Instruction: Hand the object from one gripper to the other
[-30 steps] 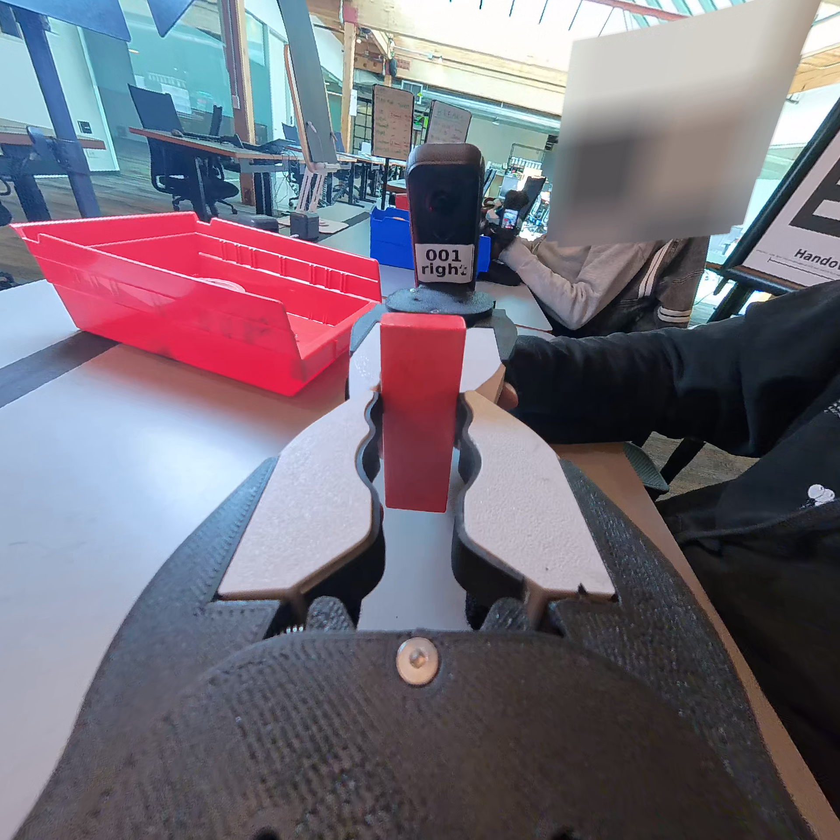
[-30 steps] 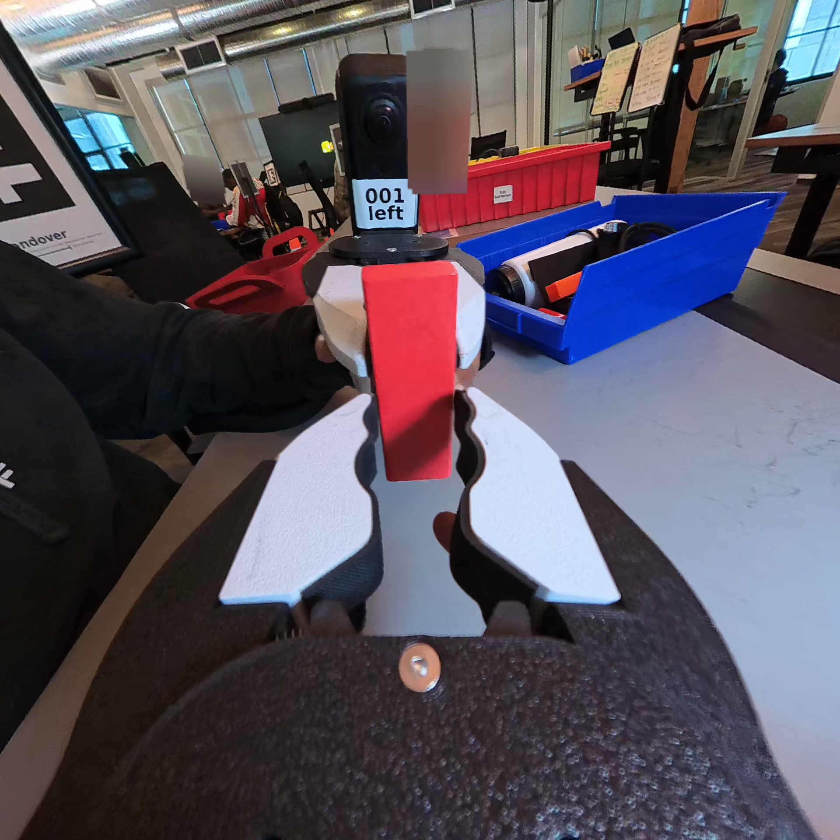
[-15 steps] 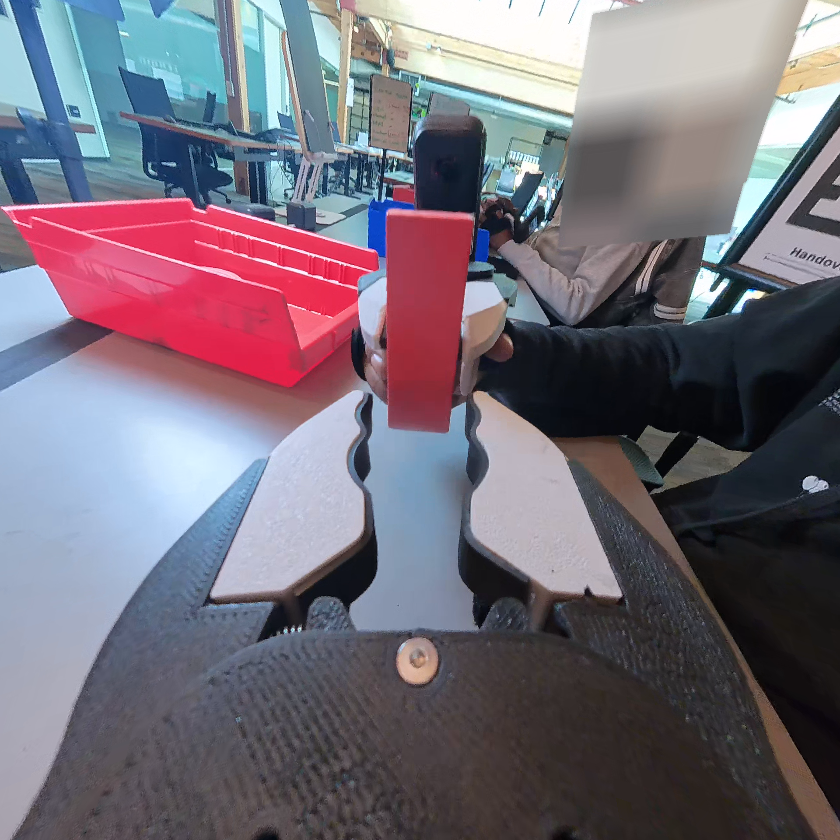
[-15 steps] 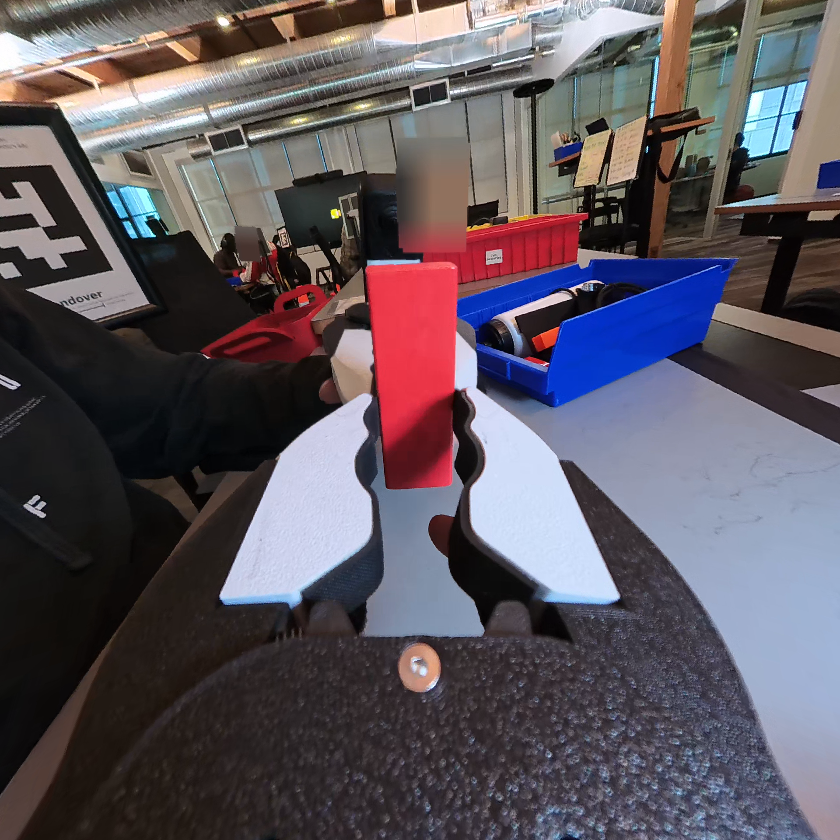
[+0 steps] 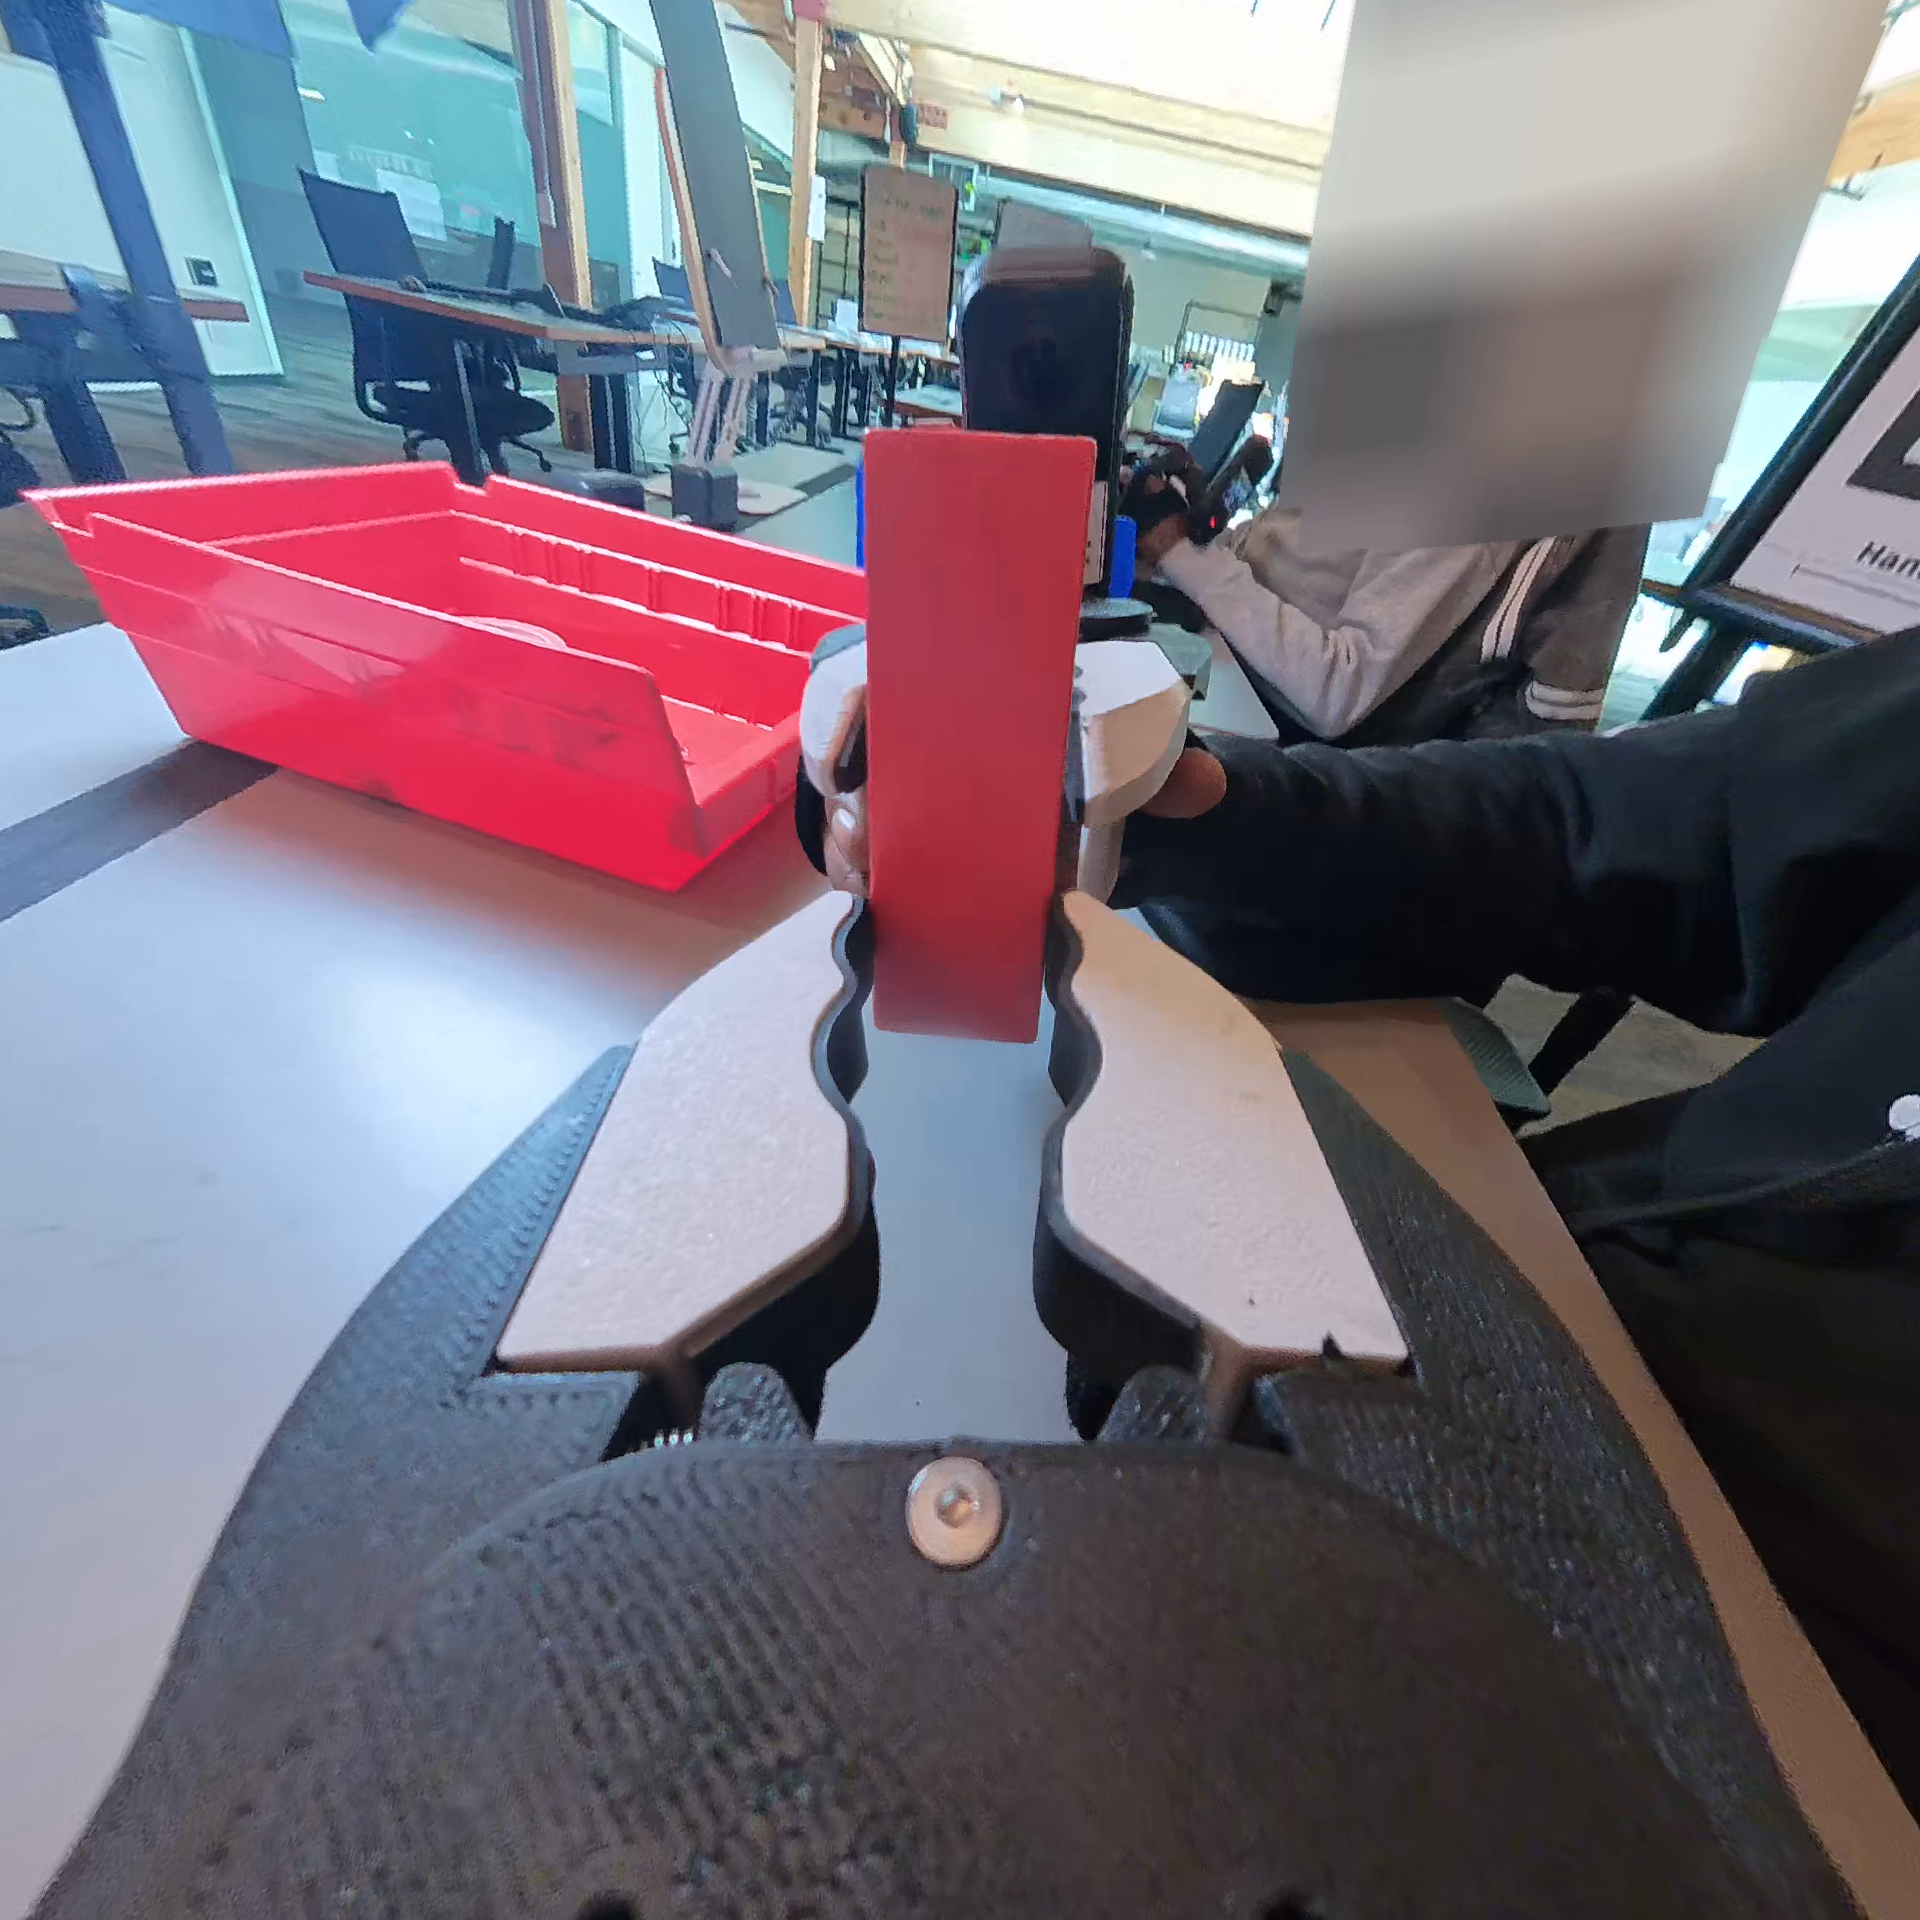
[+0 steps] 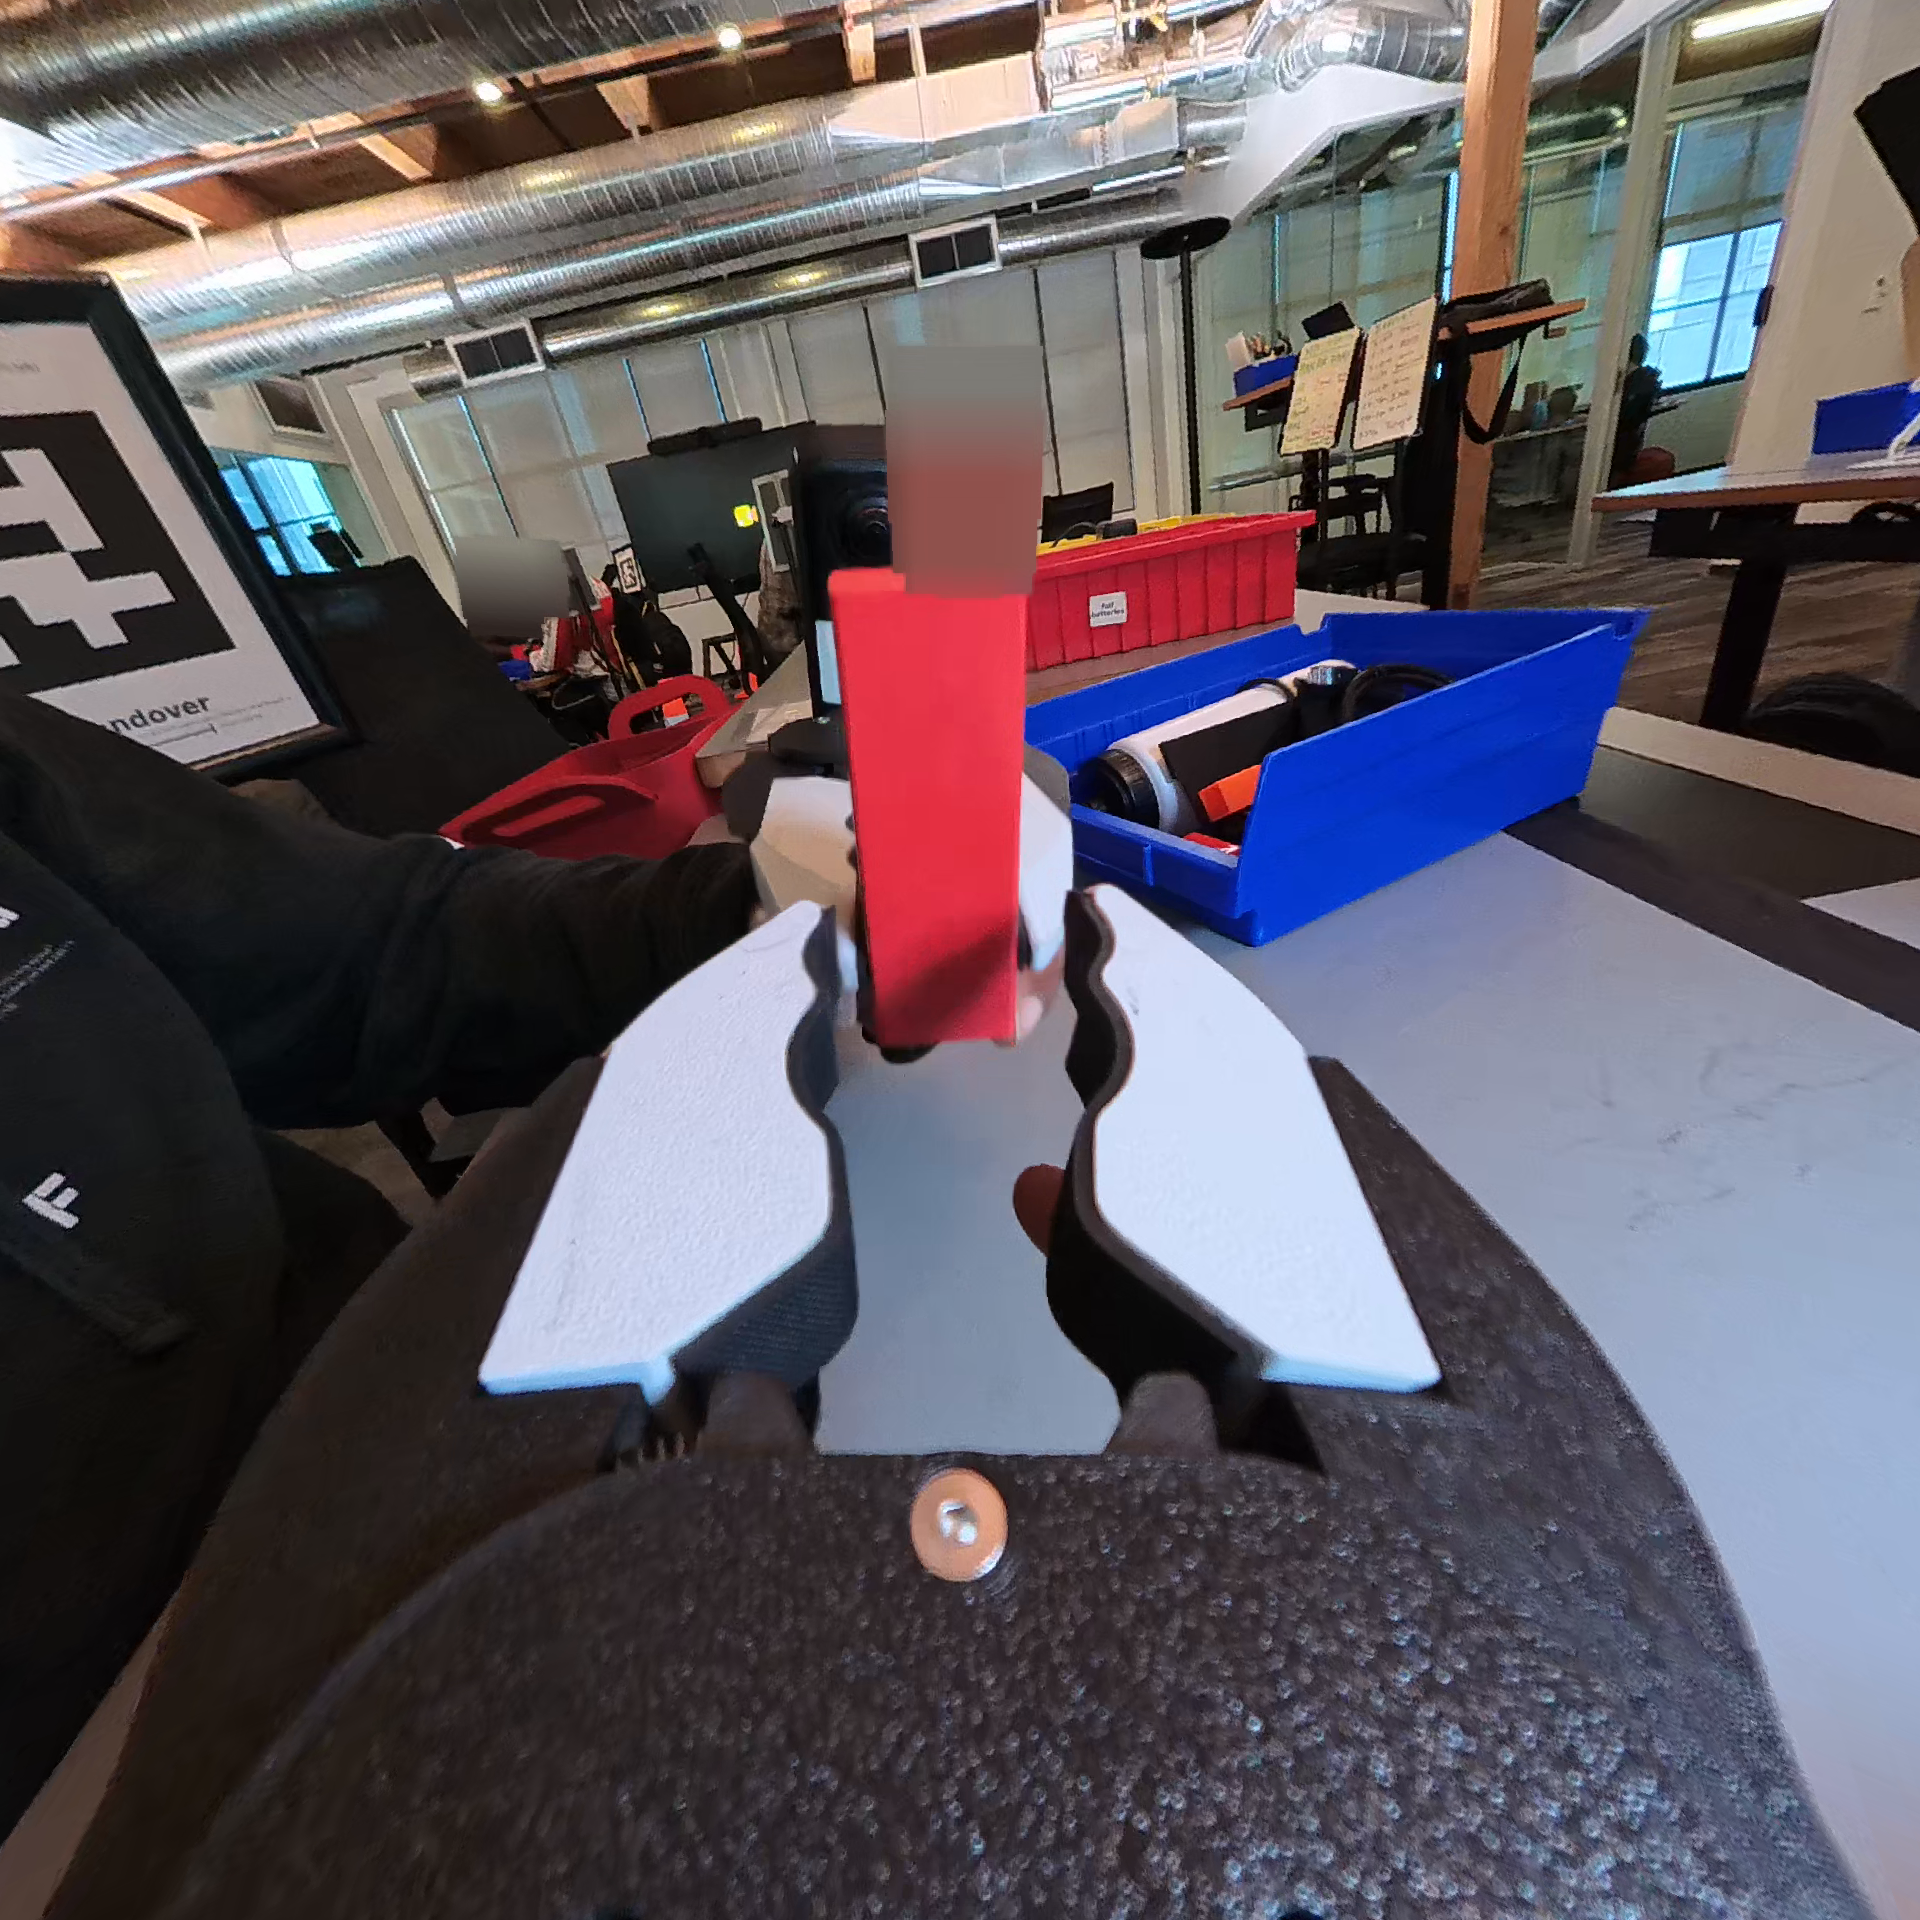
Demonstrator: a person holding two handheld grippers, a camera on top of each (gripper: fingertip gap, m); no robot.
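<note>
Red block [image 5: 971, 675]: A smooth, matte rectangular bar stood upright above the grey table [image 5: 260, 1039], between the two facing tools.
Left gripper [image 5: 956, 914]: Its wavy-edged fingertips had closed against the block's lower end, one on each side, and carried it.
Right gripper [image 6: 945, 914]: Its jaws stood apart around the same block, with a clear gap on the right side, so it gripped nothing.
Only in the left wrist view: A glossy red plastic bin [image 5: 416, 644] with ribbed inner walls sat on the table to the left. The far tool's white fingers flanked the block from behind, and a black sleeve [image 5: 1507, 831] reached in from the right.
Only in the right wrist view: A blue plastic bin [image 6: 1403, 790] lay on the table to the right and held a white cylinder [image 6: 1195, 738] among dark items. A long red tote [image 6: 1164, 592] stood behind it. The opposite tool's white pads sat pressed against both sides of the block.
Surfaces: Both tools showed pebbled black printed bodies, flat white grainy finger plates and a single bright screw at the centre.
</note>
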